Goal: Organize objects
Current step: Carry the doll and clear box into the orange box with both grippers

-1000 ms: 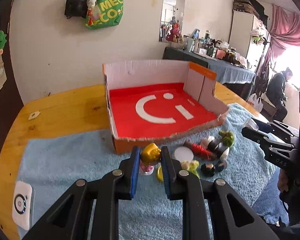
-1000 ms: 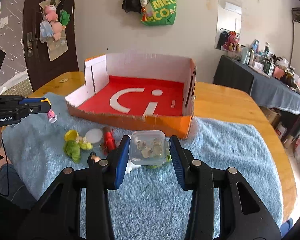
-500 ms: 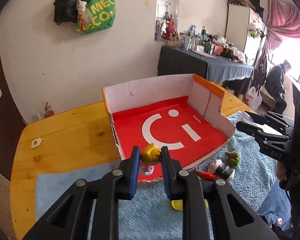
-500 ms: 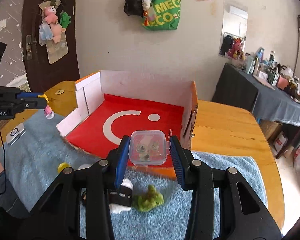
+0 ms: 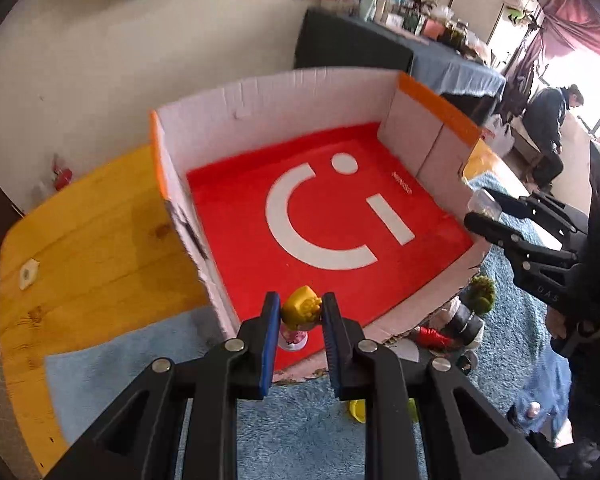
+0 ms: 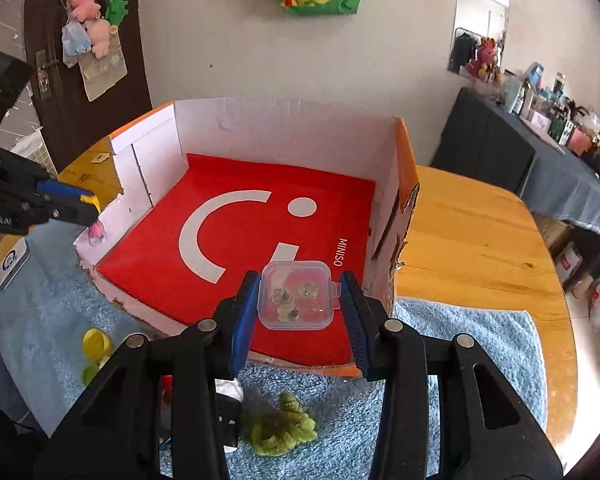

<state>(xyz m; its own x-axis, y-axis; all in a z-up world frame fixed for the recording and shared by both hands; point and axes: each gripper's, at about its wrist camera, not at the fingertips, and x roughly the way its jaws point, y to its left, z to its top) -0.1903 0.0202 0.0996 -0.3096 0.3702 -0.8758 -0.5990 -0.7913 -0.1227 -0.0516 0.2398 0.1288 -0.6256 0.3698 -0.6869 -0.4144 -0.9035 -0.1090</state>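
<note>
My left gripper (image 5: 299, 316) is shut on a small figurine (image 5: 300, 312) with a yellow head and a pink base, held over the near edge of the open cardboard box (image 5: 284, 92) with a red floor. My right gripper (image 6: 298, 300) is shut on a clear plastic case (image 6: 296, 300) with small trinkets inside, held over the box's near right corner (image 6: 400, 184). Each gripper shows in the other's view, the right one (image 5: 484, 212) and the left one (image 6: 88, 204).
Loose toys lie on the blue towel (image 6: 460, 340) in front of the box: a green fuzzy toy (image 6: 280, 428), a yellow cap (image 6: 96, 344), a red toy (image 5: 432, 336). A white device (image 6: 14, 258) lies at the left. The wooden table (image 6: 472, 248) extends right.
Both grippers have risen and moved forward from above the towel to over the box's near edge, still carrying the figurine and the clear case.
</note>
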